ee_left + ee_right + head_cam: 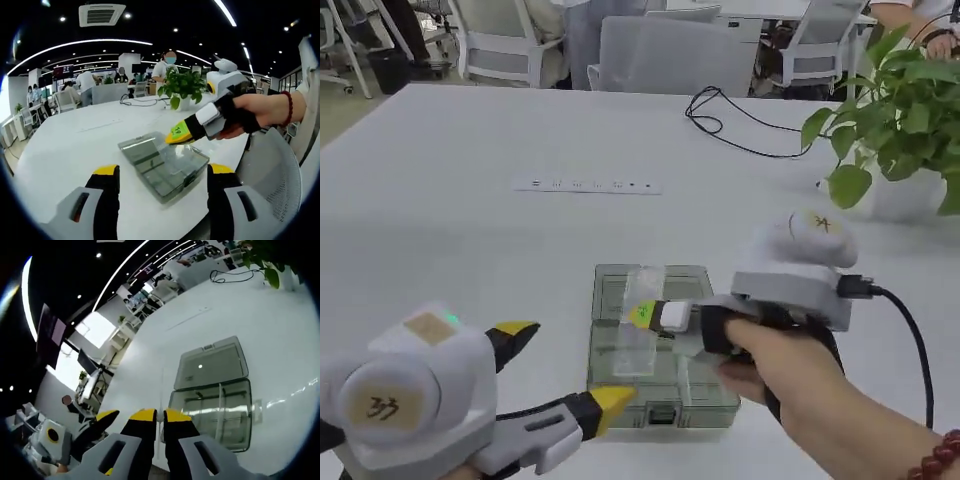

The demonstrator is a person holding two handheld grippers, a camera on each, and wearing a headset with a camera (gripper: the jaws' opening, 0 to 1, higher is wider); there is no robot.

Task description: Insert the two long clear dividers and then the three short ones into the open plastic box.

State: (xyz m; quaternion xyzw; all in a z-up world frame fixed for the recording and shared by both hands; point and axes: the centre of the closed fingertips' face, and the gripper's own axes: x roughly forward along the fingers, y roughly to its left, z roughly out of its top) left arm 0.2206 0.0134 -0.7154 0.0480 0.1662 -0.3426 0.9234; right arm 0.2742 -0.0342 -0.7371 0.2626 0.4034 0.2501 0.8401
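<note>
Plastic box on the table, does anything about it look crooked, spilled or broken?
Nothing stands out. The plastic box lies flat on the table, its lid folded open, with no cracks or spills visible. The right tool is above it, shut on a clear divider seen edge-on.

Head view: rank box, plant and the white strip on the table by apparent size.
1. Box and plant: about alike, plant cropped and farther, so unranked.
2. White strip, clearly smallest.

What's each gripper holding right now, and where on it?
Right gripper pinches a clear divider by its near edge; left gripper is open, empty.
</note>
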